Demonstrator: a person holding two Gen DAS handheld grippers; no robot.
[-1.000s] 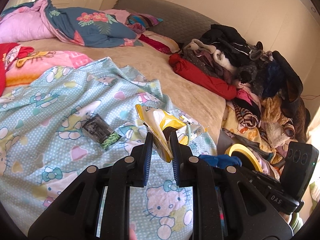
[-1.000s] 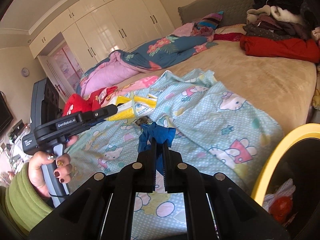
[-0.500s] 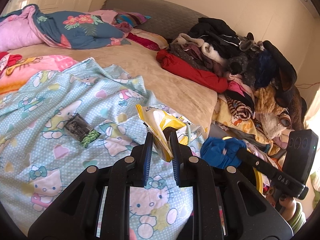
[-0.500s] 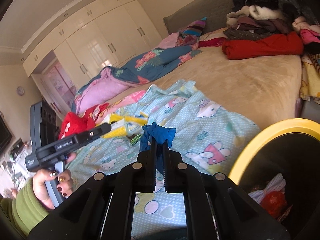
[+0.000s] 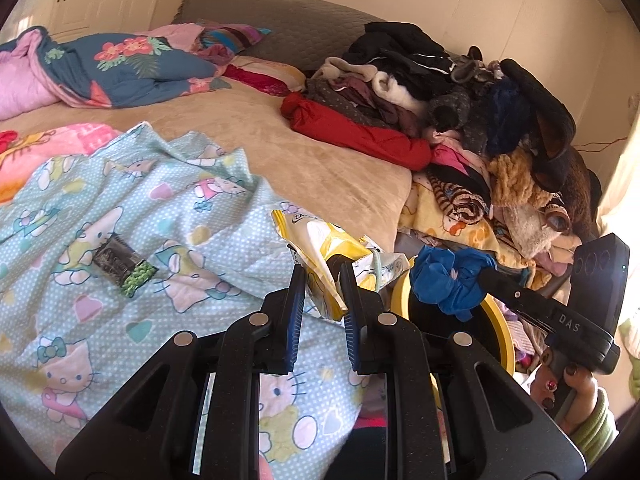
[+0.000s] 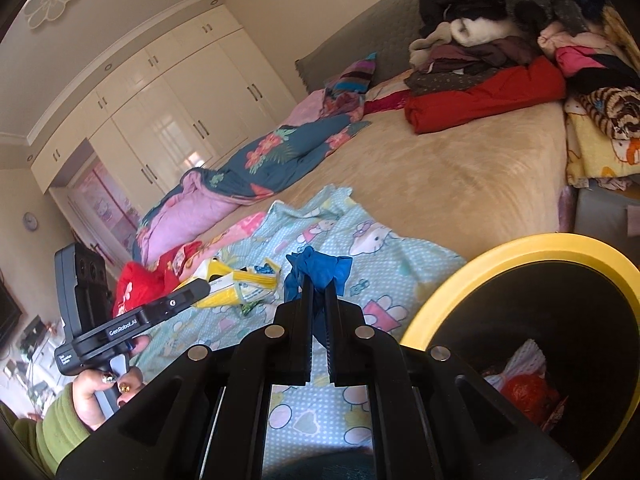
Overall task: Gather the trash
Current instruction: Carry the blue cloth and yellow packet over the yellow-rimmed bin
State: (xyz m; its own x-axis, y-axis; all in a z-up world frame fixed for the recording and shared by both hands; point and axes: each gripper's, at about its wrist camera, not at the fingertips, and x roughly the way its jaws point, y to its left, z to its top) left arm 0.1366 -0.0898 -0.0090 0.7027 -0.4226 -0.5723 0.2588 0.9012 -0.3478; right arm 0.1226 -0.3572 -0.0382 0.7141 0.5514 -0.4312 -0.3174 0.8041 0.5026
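My right gripper (image 6: pixel 316 300) has its jaws clamped on a crumpled blue glove-like wad of thin material (image 6: pixel 318 270), and over the last second I have carried it off the Hello Kitty patterned pale-blue blanket (image 5: pixel 120 208) toward the round yellow-rimmed black waste bin (image 6: pixel 532 248) beside the bed. A second ago only a sliver of that rim showed at the edge of the right wrist view; now its open mouth fills the lower right, with white and red scraps (image 6: pixel 524 384) already lying inside. From the left wrist view the blue wad (image 5: pixel 448 280) hangs right over the bin's yellow rim (image 5: pixel 400 296), so I judge the drop to be close: a little more travel over the opening, then release. My left gripper (image 5: pixel 322 276) has barely shifted; its jaws are closed on the torn yellow-and-white plastic snack wrapper (image 5: pixel 324 248), lifted slightly above the blanket near the bed's edge, ready to follow as the next piece. One more item is left on the blanket, a small dark foil packet with a green end (image 5: pixel 124 266), lying well to the left of the wrapper. The heap of clothes (image 5: pixel 460 100) on the tan bedspread (image 5: pixel 320 160) is not my concern.
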